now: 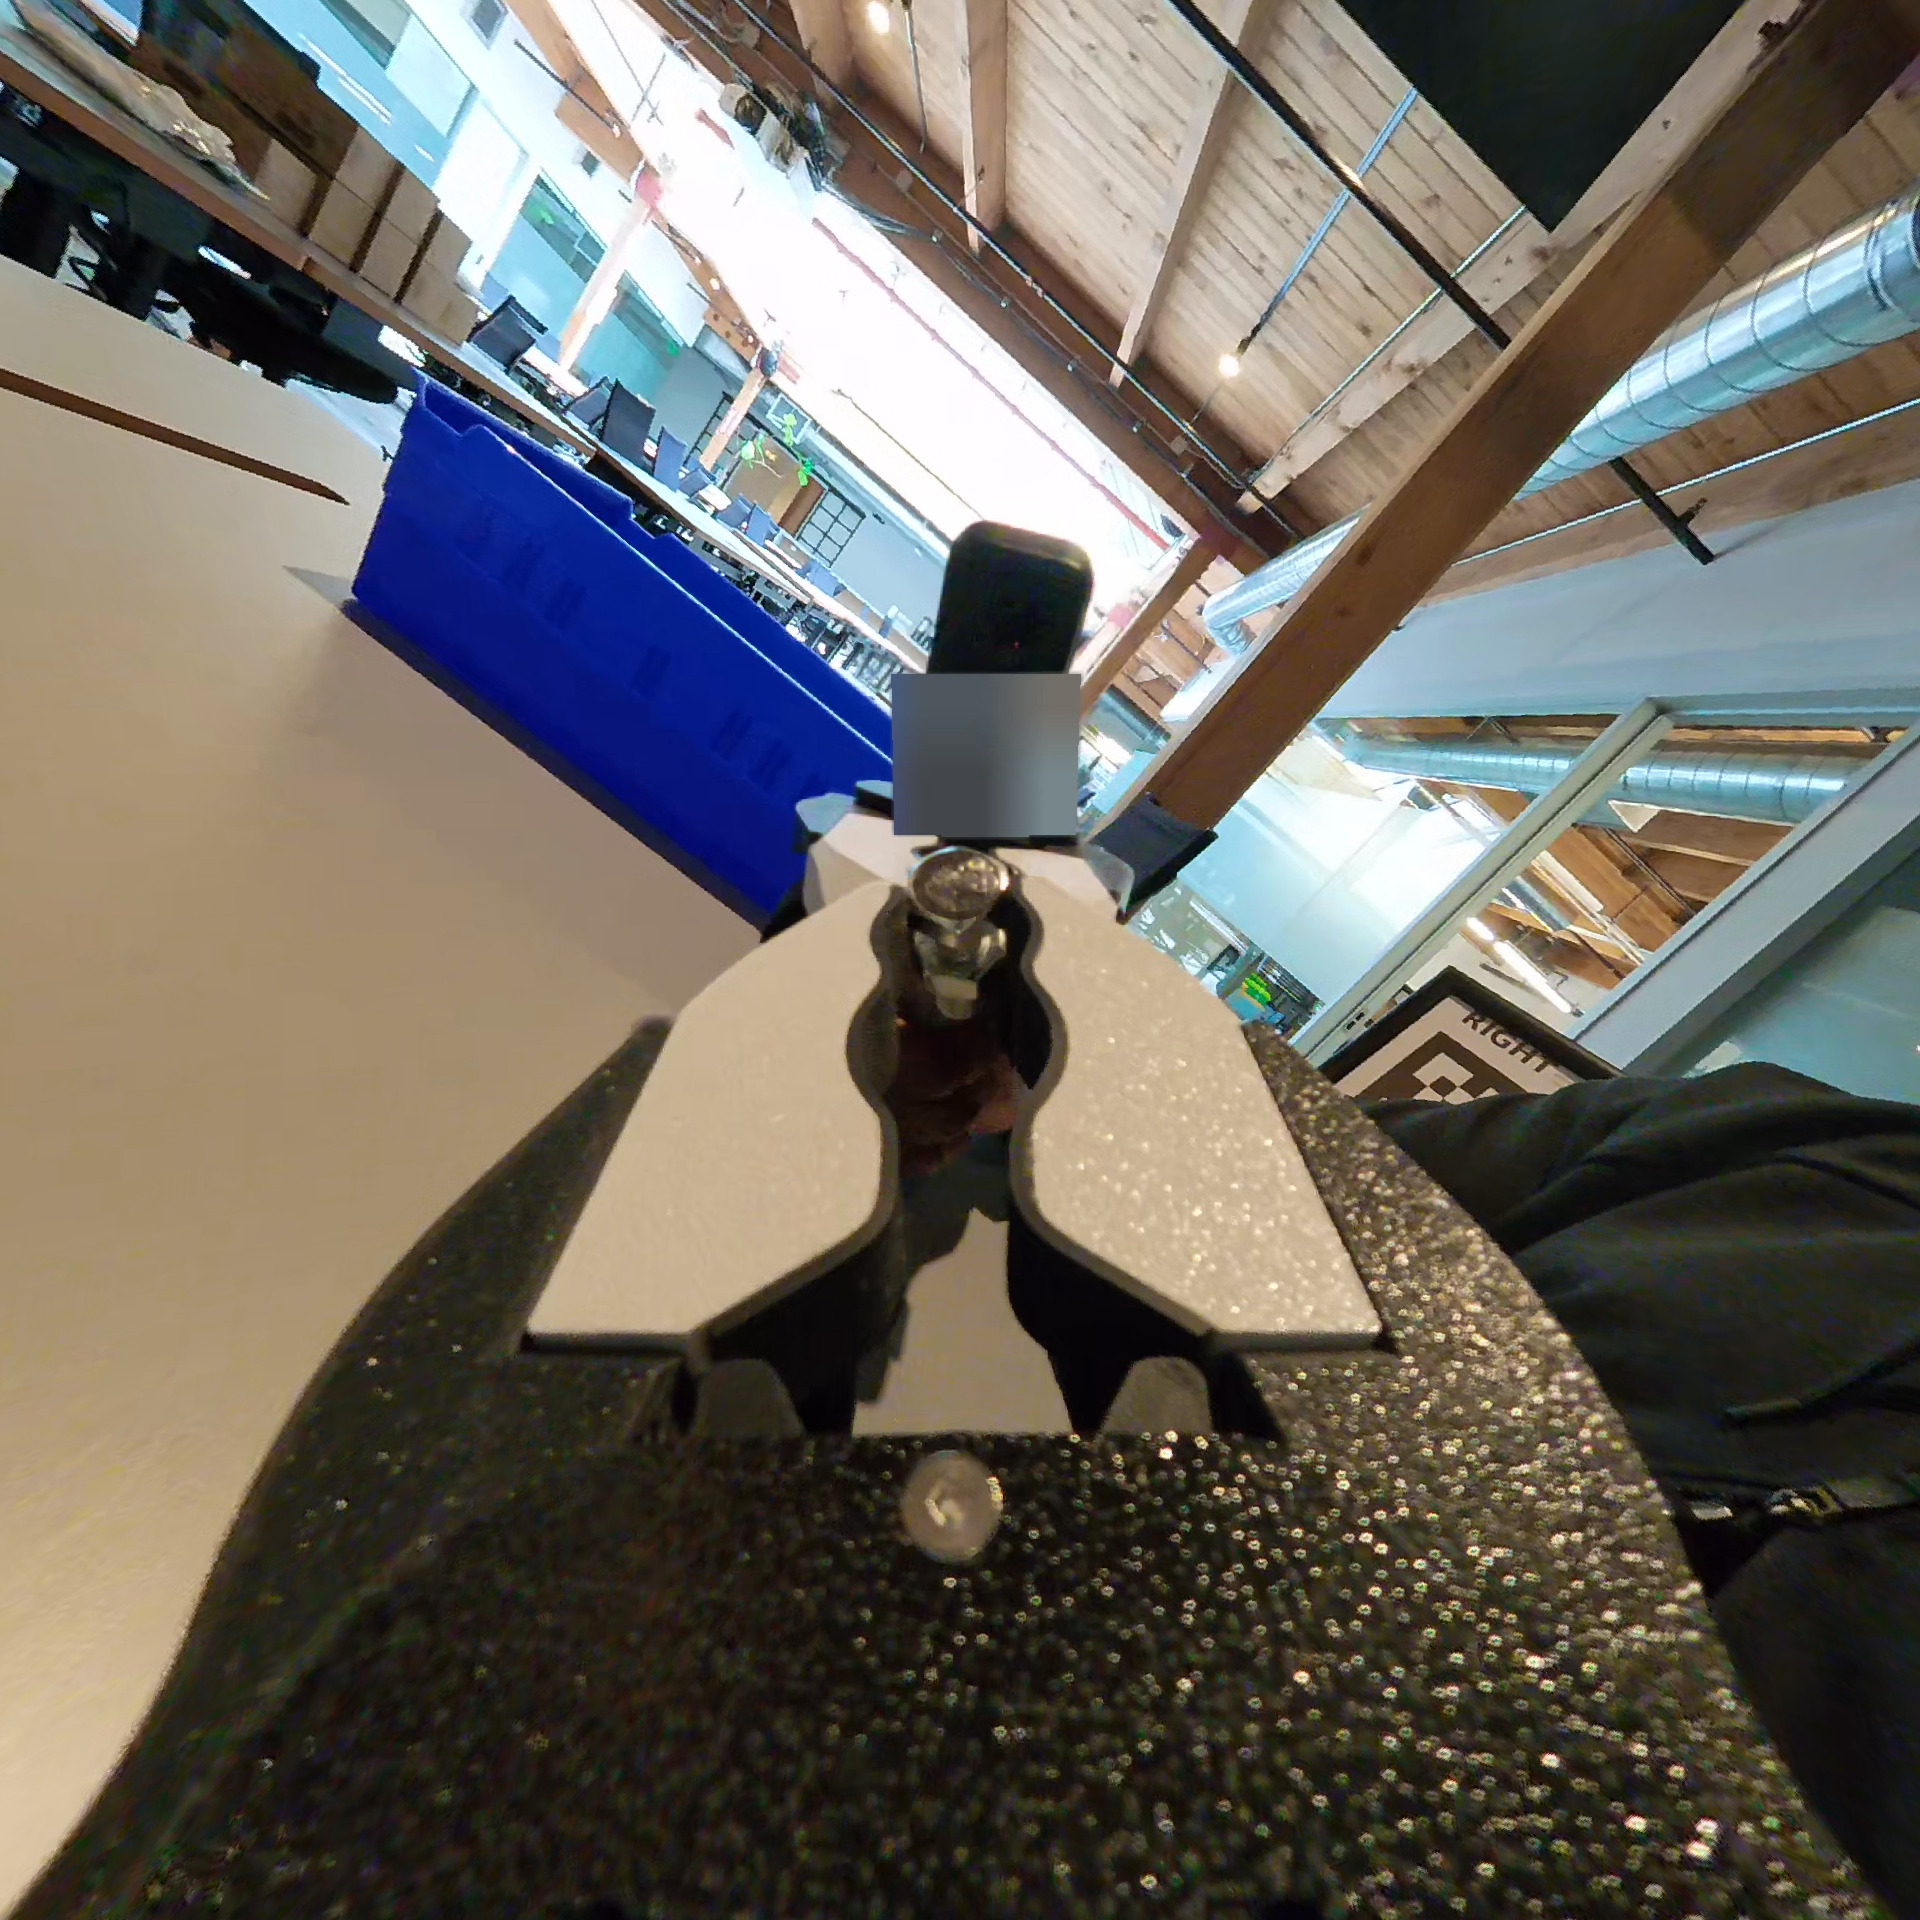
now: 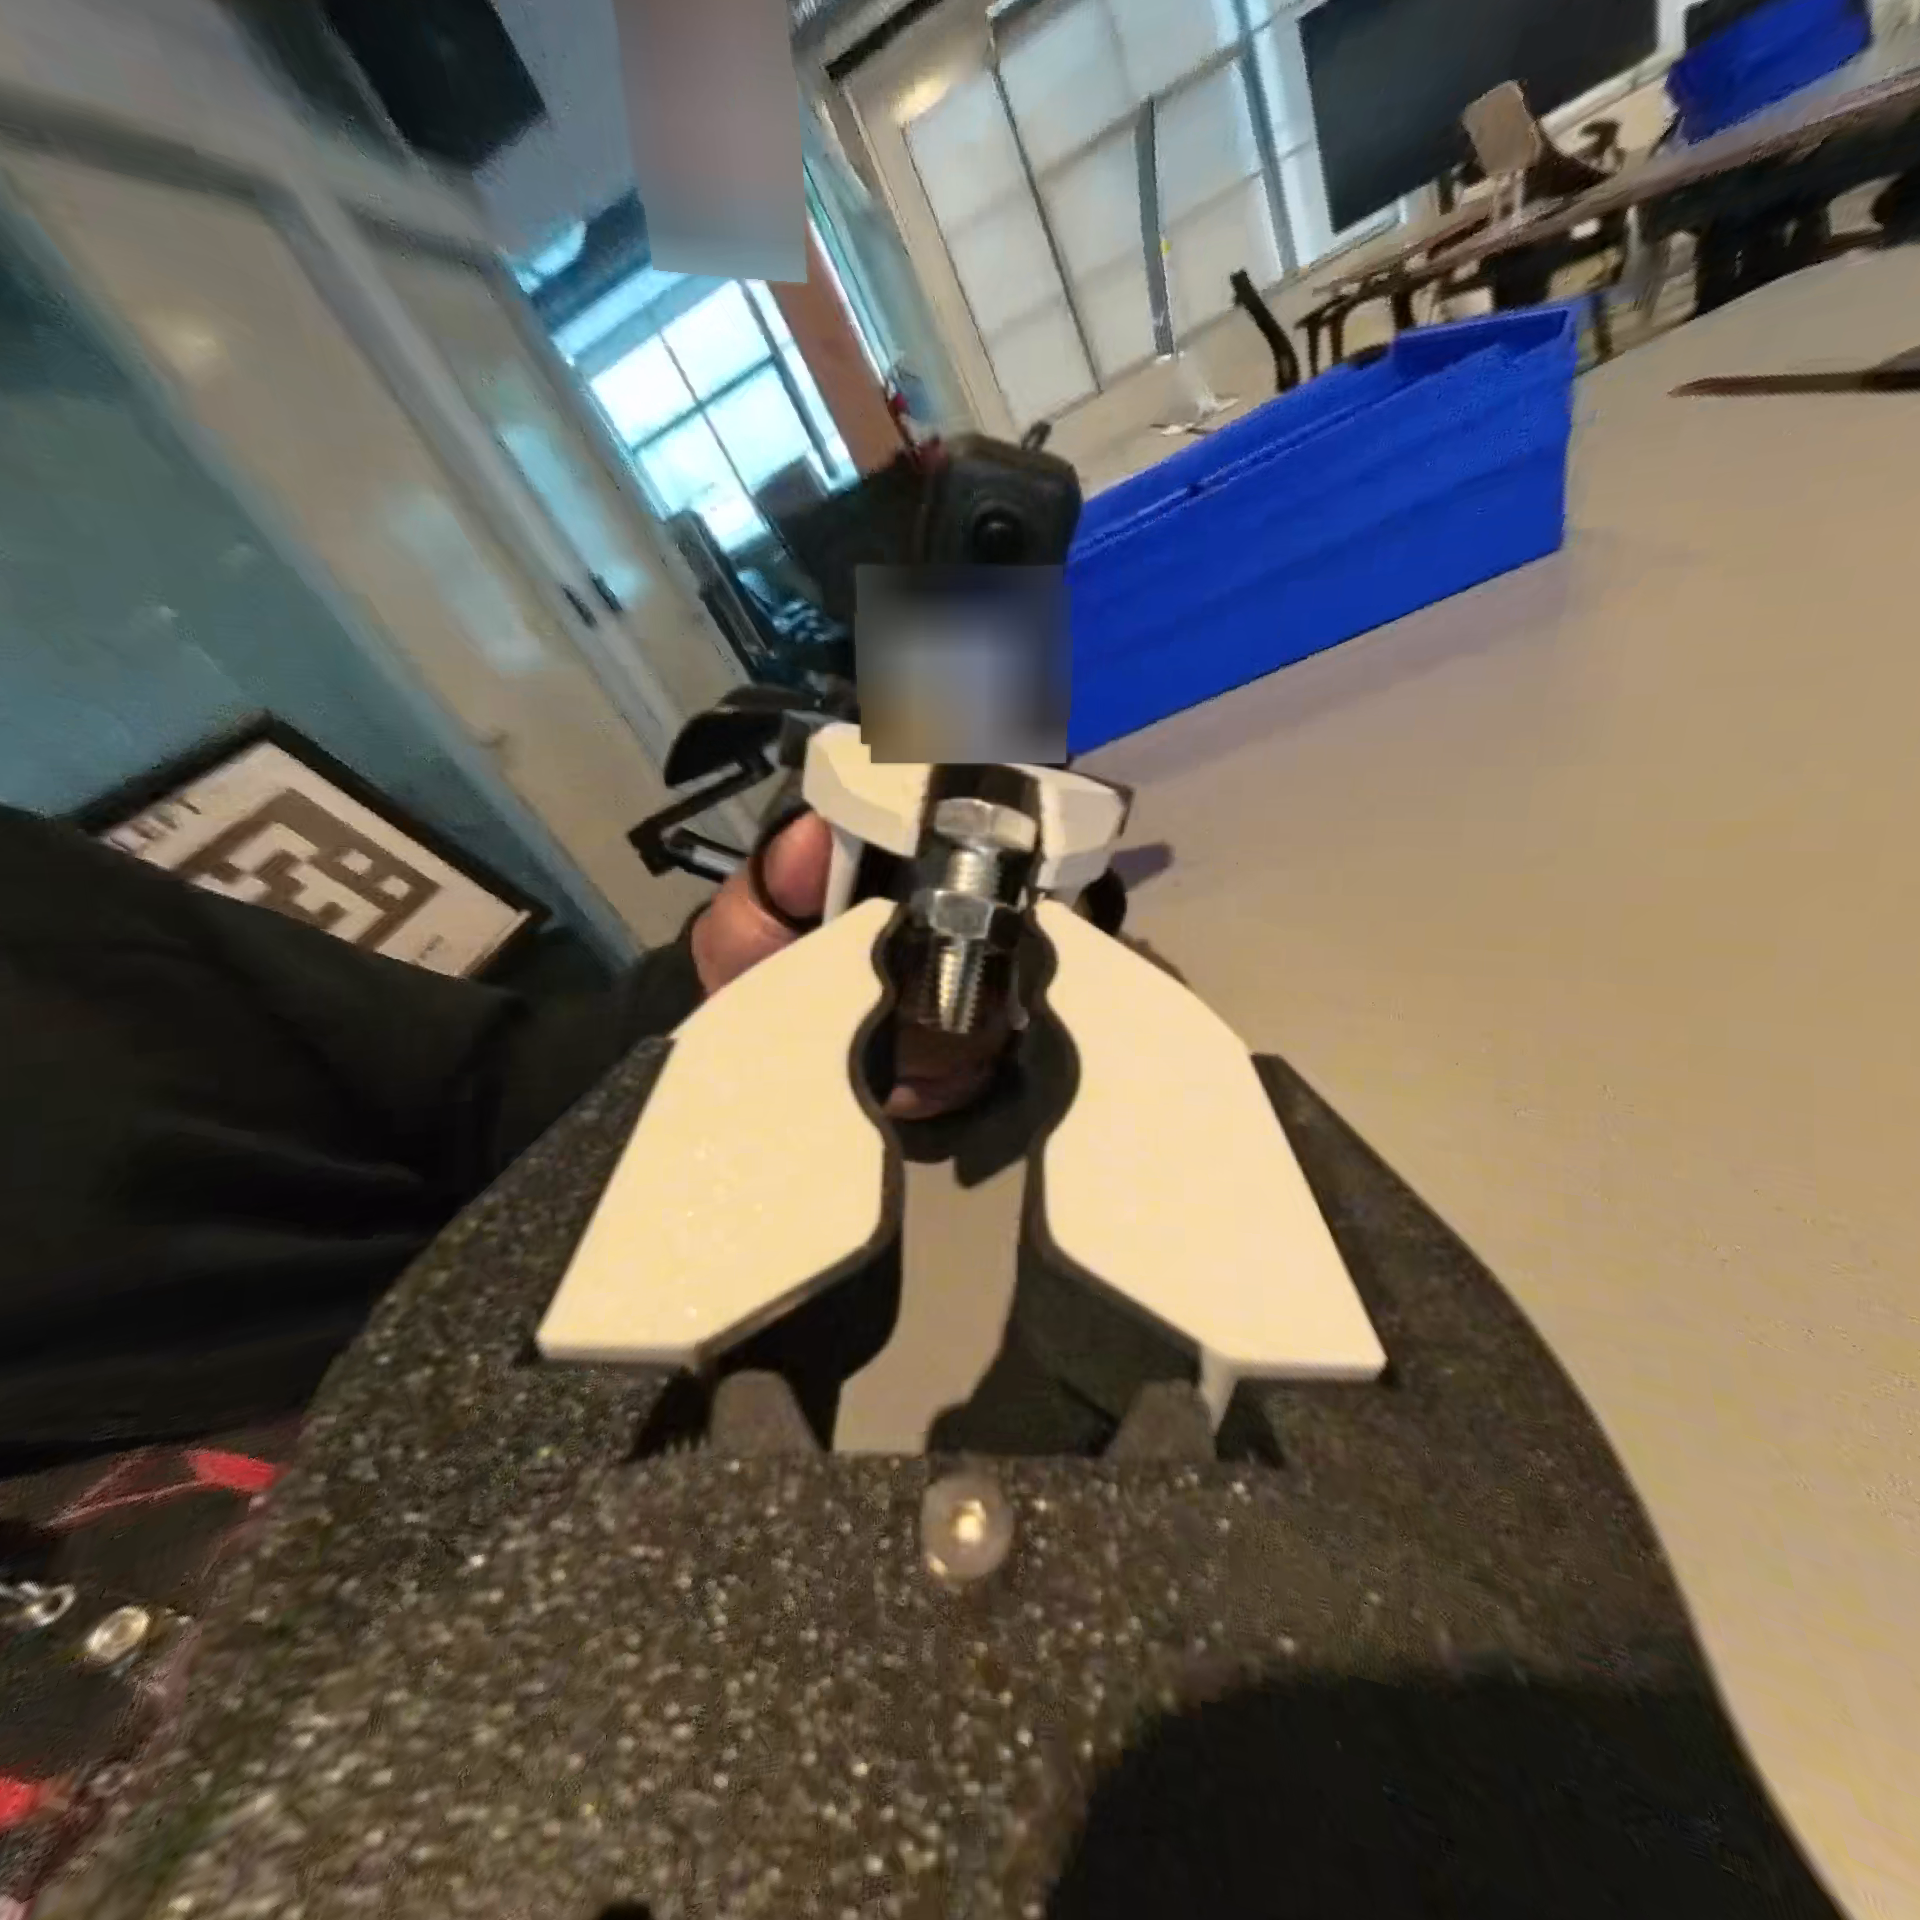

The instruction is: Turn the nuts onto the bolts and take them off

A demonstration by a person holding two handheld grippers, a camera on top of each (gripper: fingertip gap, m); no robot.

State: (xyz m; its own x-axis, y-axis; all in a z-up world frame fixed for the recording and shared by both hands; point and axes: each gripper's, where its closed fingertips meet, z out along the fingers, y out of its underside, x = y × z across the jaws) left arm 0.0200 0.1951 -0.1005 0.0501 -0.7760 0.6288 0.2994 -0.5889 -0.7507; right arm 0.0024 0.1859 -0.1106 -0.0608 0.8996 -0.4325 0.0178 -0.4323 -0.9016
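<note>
My left gripper [image 1: 958,896] is shut on the head of a silver bolt [image 1: 958,881]. A silver hex nut [image 1: 962,951] sits on the thread just under the head. In the right wrist view the bolt [image 2: 977,831] is held by the left gripper's white fingers [image 2: 862,790], with its threaded end pointing toward this camera. My right gripper [image 2: 961,925] is shut on the nut [image 2: 961,914], partway along the thread. The two grippers face each other tip to tip, above the table.
A blue plastic bin [image 1: 623,644] stands on the beige table [image 1: 208,883]; it also shows in the right wrist view [image 2: 1320,540]. A person's hand [image 2: 769,883] and dark sleeve [image 1: 1662,1247] are close behind the grippers. A framed marker board [image 2: 301,862] leans nearby. The grippers are tip to tip, or close to it.
</note>
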